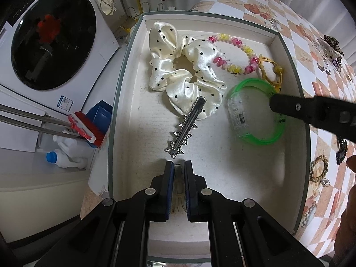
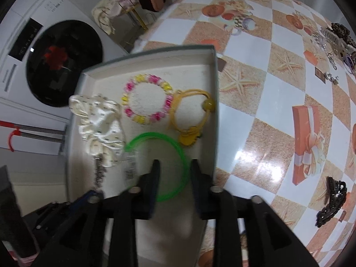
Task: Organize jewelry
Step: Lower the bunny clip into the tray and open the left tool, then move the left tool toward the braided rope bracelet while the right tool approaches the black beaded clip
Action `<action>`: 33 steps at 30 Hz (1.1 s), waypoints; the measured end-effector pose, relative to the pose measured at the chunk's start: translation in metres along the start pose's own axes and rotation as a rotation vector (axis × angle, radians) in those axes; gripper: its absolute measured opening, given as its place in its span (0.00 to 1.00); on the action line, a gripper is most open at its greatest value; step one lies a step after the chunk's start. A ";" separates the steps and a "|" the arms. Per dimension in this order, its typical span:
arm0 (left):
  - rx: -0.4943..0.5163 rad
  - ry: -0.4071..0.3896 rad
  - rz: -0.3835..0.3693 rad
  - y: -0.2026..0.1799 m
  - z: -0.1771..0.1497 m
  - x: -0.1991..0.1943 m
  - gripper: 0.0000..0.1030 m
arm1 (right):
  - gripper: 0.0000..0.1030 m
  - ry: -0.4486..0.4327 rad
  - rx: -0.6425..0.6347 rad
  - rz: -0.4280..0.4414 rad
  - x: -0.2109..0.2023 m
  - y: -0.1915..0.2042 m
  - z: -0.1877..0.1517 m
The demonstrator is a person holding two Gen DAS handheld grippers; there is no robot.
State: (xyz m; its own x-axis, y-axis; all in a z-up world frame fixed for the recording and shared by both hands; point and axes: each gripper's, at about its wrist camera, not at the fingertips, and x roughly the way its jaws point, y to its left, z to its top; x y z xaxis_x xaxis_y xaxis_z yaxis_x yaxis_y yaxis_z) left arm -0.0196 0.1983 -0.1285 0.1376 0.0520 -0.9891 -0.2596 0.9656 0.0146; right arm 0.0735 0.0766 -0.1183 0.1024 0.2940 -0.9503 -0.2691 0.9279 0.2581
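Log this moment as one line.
left gripper: shut on clip | right gripper: open over bangle | box: scrunchie, bracelet

1. A table (image 2: 262,115) carries everything; its cover is a glossy check of white and sandy-orange squares printed with starfish and gift boxes.
2. An open box (image 1: 296,84) with a grey-green rim and white inside sits at the table's left edge.
3. A dark claw clip (image 2: 331,200) lies on the cover, right of the box and well apart from it.
4. A small heap of clips and metal trinkets (image 2: 336,40) lies at the far right.
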 end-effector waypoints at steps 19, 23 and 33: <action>0.070 -0.044 0.049 -0.036 -0.001 -0.027 1.00 | 0.78 -0.133 0.217 0.028 -0.069 -0.074 -0.023; 0.096 -0.050 0.063 -0.046 0.003 -0.034 1.00 | 0.80 -0.144 0.291 0.001 -0.081 -0.103 -0.040; 0.227 -0.122 0.035 -0.099 0.010 -0.058 1.00 | 0.80 -0.147 0.502 -0.131 -0.104 -0.184 -0.093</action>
State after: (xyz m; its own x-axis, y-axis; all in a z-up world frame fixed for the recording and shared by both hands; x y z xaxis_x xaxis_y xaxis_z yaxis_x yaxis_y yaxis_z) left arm 0.0080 0.1028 -0.0716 0.2500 0.1033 -0.9627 -0.0473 0.9944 0.0944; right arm 0.0235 -0.1461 -0.0826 0.2473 0.1638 -0.9550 0.2418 0.9440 0.2245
